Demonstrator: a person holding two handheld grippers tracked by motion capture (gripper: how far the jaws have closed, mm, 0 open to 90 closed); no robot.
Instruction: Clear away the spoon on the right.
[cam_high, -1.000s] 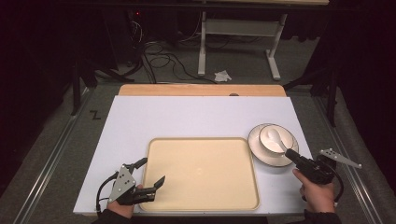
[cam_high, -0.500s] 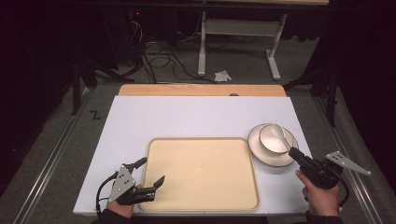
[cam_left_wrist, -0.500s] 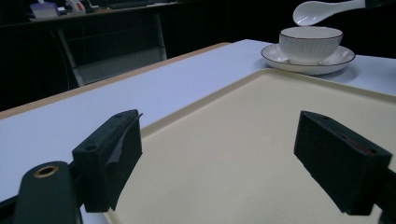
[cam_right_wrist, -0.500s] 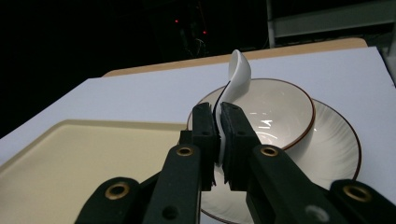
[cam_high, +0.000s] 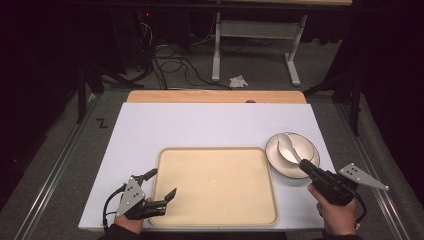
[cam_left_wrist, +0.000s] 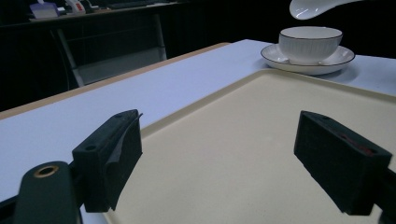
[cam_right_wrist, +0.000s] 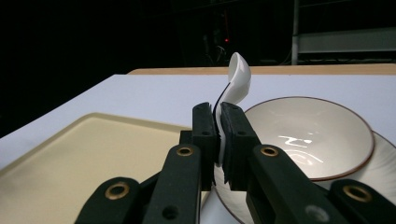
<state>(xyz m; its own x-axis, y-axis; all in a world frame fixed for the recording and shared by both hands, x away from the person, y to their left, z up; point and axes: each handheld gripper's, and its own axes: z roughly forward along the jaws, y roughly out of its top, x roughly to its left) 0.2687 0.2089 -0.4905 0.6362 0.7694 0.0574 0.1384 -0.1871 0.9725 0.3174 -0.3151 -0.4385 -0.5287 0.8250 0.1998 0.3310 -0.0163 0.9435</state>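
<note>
The left gripper (cam_high: 159, 186) rests with jaws wide apart over the near-left corner of the flat cream plastic tray (cam_high: 215, 220). The right gripper (cam_right_wrist: 218, 135) pinches the handle of a white ceramic spoon (cam_right_wrist: 237, 79), whose bowl hangs beyond its fingertips above the white gold-rimmed bowl (cam_high: 295, 150) on its saucer (cam_left_wrist: 280, 59). The lift seems underway; next, probably carrying it trayward. The right gripper view reveals the pinch edge-on; the left gripper view shows the spoon clear of the rim.

White table (cam_high: 200, 125), wooden strip (cam_high: 215, 96) along its far edge. Beige tray (cam_high: 215, 185) near the front edge, rim raised, rounded corners. Black "Z" mark (cam_high: 102, 123) on grey floor left of the table. Beyond the table: white metal frame (cam_high: 255, 45) on two feet, tangled dark cables (cam_high: 165, 55), crumpled white scrap (cam_high: 238, 81) on the floor. Small red light (cam_high: 146, 15) in the dark background. Metal rails (cam_high: 50, 175) along both table sides.
</note>
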